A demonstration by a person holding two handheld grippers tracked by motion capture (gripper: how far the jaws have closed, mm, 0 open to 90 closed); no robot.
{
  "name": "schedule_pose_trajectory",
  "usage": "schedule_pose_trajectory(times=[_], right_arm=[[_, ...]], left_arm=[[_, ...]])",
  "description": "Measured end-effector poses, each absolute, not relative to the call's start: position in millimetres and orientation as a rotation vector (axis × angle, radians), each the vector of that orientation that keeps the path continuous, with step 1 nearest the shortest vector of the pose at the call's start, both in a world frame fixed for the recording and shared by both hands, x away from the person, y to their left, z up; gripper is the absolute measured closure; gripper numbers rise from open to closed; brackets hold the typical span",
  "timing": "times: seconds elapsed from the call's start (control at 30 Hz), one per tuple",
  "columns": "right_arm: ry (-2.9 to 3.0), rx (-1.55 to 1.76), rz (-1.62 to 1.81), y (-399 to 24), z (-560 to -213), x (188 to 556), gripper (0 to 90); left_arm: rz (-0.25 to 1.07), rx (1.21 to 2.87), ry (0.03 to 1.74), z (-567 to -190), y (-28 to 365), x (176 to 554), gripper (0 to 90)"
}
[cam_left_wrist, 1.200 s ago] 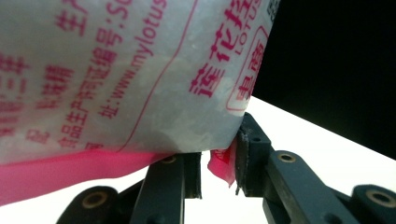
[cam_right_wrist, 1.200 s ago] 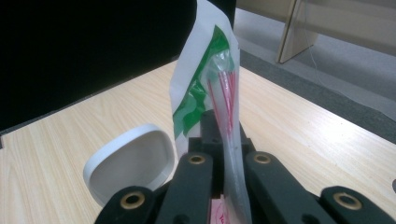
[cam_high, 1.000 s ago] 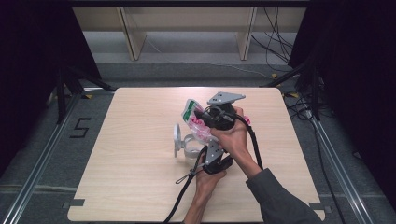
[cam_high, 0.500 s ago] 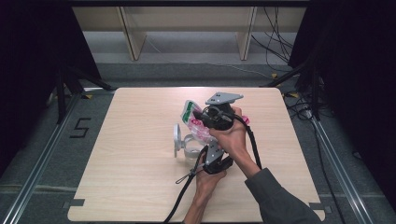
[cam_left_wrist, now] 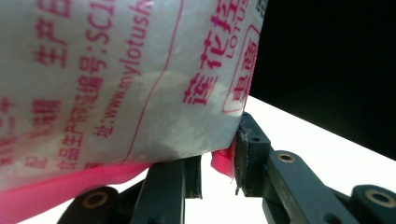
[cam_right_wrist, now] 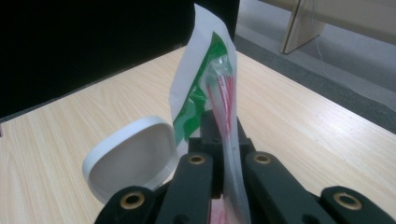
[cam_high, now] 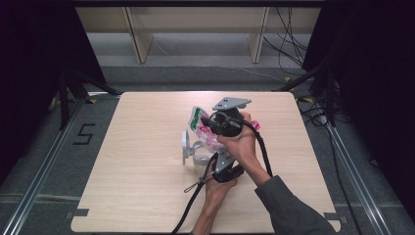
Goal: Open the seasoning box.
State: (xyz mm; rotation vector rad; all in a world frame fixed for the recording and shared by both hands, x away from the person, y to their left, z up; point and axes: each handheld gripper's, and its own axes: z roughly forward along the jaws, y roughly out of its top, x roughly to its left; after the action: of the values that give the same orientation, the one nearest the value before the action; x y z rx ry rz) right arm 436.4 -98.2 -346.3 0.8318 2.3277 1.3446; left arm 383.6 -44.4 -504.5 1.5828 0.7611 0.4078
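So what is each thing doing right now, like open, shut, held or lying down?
Plastic bag: held upright off the table, pinched by both grippers.
Right gripper: shut on the bag's edge.
Left gripper: shut on the bag's pink bottom corner.
White lid: flipped open, standing up beside the bag.
White container: on the table, open.
Table: lies flat and bears the container.

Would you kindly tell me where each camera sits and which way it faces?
High view: above the table, looking forward and down; both forearms, right gripper.
Left gripper view: on the left gripper, looking along its jaws at the plastic bag.
Right gripper view: facing along its jaws, bag and white lid.
Shared: the bag.
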Motion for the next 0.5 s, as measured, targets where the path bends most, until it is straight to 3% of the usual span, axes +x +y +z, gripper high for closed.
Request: schedule_pose_trajectory(times=[0.5], right_arm=[[2.33, 0.832, 1.357, -96.9, -346.5, 437.1, 90.0]], left_arm=[[0.406, 1.583, 0.757, -503.6, -44.3, 383.1, 74.3]])
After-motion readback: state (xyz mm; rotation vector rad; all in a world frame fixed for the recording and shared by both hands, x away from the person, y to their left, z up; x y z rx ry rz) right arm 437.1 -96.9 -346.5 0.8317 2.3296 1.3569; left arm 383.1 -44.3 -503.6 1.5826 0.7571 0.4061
